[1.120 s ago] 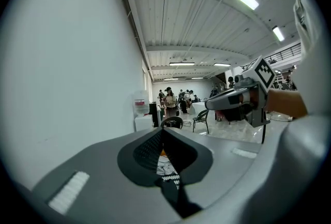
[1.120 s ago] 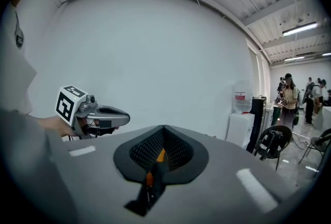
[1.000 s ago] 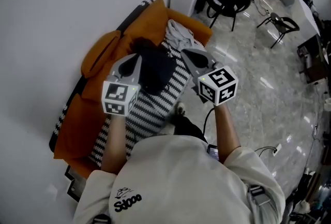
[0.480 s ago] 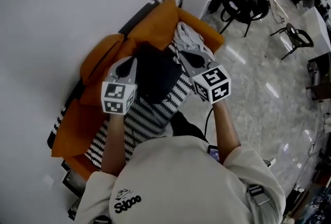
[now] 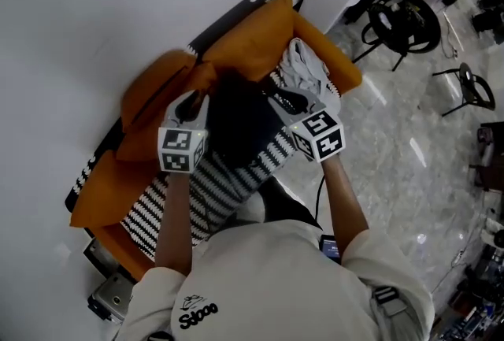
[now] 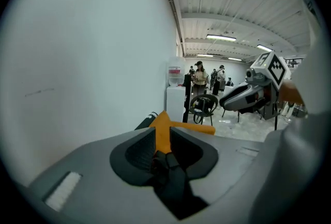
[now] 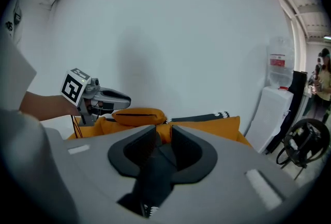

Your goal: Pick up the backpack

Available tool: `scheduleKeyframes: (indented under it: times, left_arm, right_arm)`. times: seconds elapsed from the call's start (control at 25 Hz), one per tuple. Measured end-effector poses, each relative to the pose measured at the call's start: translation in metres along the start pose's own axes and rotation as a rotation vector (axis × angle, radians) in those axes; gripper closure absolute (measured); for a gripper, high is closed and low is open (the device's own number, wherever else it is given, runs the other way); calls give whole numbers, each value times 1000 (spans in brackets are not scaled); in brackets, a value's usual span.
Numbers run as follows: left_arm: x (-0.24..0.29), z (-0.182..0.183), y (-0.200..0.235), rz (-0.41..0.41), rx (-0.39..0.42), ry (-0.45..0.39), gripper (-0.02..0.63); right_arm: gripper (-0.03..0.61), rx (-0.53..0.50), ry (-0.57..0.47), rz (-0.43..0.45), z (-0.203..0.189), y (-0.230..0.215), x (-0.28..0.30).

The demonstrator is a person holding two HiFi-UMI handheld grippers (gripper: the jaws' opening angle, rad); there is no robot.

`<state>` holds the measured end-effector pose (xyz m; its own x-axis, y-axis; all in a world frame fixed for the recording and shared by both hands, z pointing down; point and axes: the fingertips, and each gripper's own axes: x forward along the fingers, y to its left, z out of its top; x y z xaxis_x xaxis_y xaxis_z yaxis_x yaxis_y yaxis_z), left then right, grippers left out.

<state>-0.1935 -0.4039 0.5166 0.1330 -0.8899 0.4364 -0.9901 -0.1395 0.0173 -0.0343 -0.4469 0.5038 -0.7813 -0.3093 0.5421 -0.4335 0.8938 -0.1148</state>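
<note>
Backpack (image 5: 236, 123) pickup, one gripper on each side of it

Soft black backpack sits slumped on the striped throw (image 5: 213, 191) on the orange sofa (image 5: 260, 26). Both the left hand-held gripper (image 6: 163, 140) and the right hand-held gripper (image 7: 164, 137) have just been opening. Jaws are slightly apart, with black strap or fabric in the gap but not pinched, I'd say. It looks floppy and lightish, so I'd grab the webbing straps, not loose cloth.
</note>
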Motion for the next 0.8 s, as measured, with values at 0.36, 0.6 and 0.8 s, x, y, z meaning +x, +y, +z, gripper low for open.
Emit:
scheduleKeyframes:
  times: [0.36, 0.6, 0.8]
  left_arm:
    - [64, -57, 22, 18, -33, 119, 511]
    - [94, -97, 33, 29, -43, 237, 474]
    - [112, -126, 41, 15, -88, 305, 462]
  right_arm:
    - [383, -23, 145, 146, -44, -30, 90]
    - [370, -9, 220, 217, -72, -48, 141]
    - [359, -23, 265, 272, -97, -52, 180]
